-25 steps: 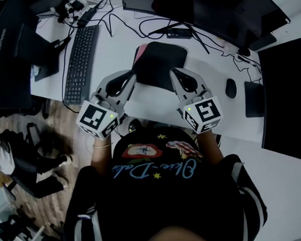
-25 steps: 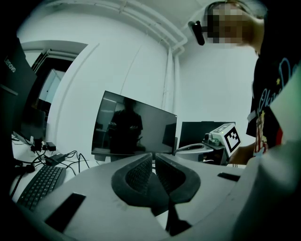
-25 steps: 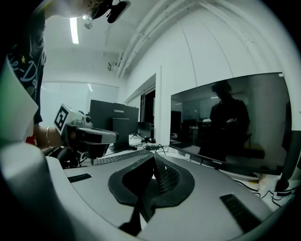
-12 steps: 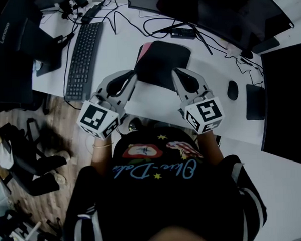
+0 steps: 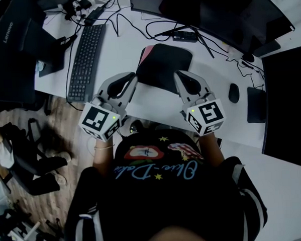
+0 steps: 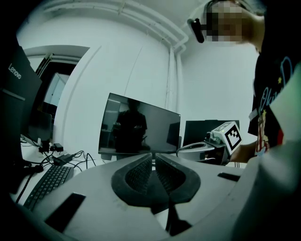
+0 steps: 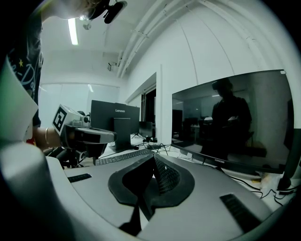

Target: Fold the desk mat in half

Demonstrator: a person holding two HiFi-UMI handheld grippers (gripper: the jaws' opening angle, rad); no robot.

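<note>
Head view shows the black desk mat (image 5: pixel 163 64) lying on the white desk (image 5: pixel 154 104). A strip of pink underside (image 5: pixel 143 55) peeps out at its far left corner, which suggests to me that it is already doubled over. The left tongs (image 5: pixel 134 77) hover at the mat's near left corner and the right tongs (image 5: pixel 177 75) at its near right corner. Both are clenched on nothing, as each gripper view shows the pads together and no mat between them. Paired along that near edge, they look ready to press the fold flat. A keyboard (image 5: pixel 84 55) lies well left of the mat.
</note>
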